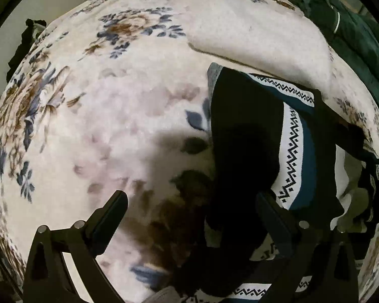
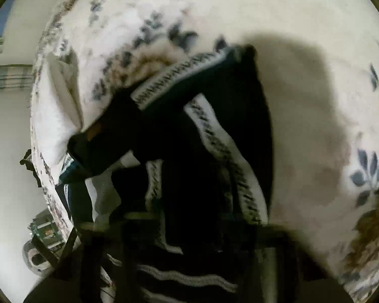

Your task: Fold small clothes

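Black knit with white bands makes up the garment, which lies on a cream blanket printed with blue and brown flowers. Each white band carries a black zigzag pattern and is edged with teal. No brand, label or readable writing shows on the garment or anywhere else in either view; the zigzags are pattern only.

From the left wrist view, the left gripper points down at the blanket with its fingers spread wide. One finger is over bare blanket, the other over the dark cloth at the garment's edge, and nothing is pinched between them. The garment sits to the right of centre in this view, bunched and partly doubled over, with one banded edge running toward the lower right. A dark green cloth lies at the blanket's far right edge, well apart from the garment. A fold in the blanket runs just above the garment.

From the right wrist view, which is blurred, the garment fills the middle and hangs up toward the camera. The right gripper is closed, its fingers lost in the dark cloth, so whether it grips the garment cannot be told for certain.
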`<state>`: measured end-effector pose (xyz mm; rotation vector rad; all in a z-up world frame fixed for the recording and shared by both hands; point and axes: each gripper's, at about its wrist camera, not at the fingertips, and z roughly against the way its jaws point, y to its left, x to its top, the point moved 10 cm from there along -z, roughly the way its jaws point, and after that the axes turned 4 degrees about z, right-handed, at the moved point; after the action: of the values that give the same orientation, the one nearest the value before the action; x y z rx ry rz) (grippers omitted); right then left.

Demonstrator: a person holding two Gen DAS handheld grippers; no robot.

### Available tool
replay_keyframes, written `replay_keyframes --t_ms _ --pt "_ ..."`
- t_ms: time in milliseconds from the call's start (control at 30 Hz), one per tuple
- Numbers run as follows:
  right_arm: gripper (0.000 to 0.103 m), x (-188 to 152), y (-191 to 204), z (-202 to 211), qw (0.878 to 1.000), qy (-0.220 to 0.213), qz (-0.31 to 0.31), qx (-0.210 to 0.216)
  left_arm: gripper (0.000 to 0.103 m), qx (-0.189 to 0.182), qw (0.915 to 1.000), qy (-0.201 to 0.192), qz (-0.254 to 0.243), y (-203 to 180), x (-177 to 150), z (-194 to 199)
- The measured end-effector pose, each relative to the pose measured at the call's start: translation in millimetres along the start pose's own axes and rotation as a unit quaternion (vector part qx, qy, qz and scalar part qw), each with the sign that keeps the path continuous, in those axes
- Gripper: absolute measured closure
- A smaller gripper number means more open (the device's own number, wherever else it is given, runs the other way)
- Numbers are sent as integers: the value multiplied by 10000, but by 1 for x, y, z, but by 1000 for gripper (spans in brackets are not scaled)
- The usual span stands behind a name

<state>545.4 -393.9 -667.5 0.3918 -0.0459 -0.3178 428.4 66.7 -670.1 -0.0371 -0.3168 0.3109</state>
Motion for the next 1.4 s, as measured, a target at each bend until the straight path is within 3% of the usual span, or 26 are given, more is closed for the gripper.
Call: replay_keyframes --t_ms 67,100,233,300,367,433,533,600,733,800,900,1000,1100,1167,1200,1300,1400 --pt "100 17 -4 23 9979 -598 16 -245 0 -14 10000 33 38 2 -2 -2" --pt "100 23 -12 28 9971 -676 -115 -318 0 -11 10000 44 50 3 -3 -2" --pt "94 17 -42 16 9976 5 -588 -363 0 -64 9999 61 67 4 -4 1" --pt "83 9 -43 28 9972 -126 -733 18 0 -118 9999 47 82 3 -4 4" --pt "53 -5 -45 35 9943 -171 -975 389 0 -146 9999 22 65 2 -7 9" --pt "49 -21 -46 29 9929 -35 -1042 567 0 -174 9998 38 51 0 -9 10" --pt "50 -42 -38 11 9939 299 -809 692 0 -214 9998 60 10 -3 -13 7" --pt "99 -51 -33 5 9962 257 -602 572 0 -210 9998 57 -43 -5 -15 6" --pt "101 -56 -26 29 9987 -192 -371 298 0 -248 9996 66 -115 -7 -19 5" --pt "101 -59 -33 35 9988 -195 -400 189 0 -252 9996 76 -139 -7 -19 4" --pt "101 -72 -57 24 9985 251 -382 -309 0 -258 9995 106 -166 -6 -21 3" --pt "100 -81 -68 11 9952 767 -367 -483 0 -267 9994 104 -183 -6 -21 6" --pt "82 -64 -65 23 9965 486 -317 -596 0 -330 9992 92 -181 -6 -19 12" --pt "53 -47 -54 35 9992 105 -266 -280 0 -414 9990 -38 -170 -8 -10 23" --pt "47 -38 -50 36 9995 3 -253 -198 0 -450 9988 -102 -166 -9 -5 27" --pt "45 -14 -45 24 9996 -95 -197 -189 0 -580 9981 -142 -134 -17 13 25" --pt "48 -7 -42 -4 9990 177 -74 -396 0 -542 9983 -94 -215 -29 32 4"
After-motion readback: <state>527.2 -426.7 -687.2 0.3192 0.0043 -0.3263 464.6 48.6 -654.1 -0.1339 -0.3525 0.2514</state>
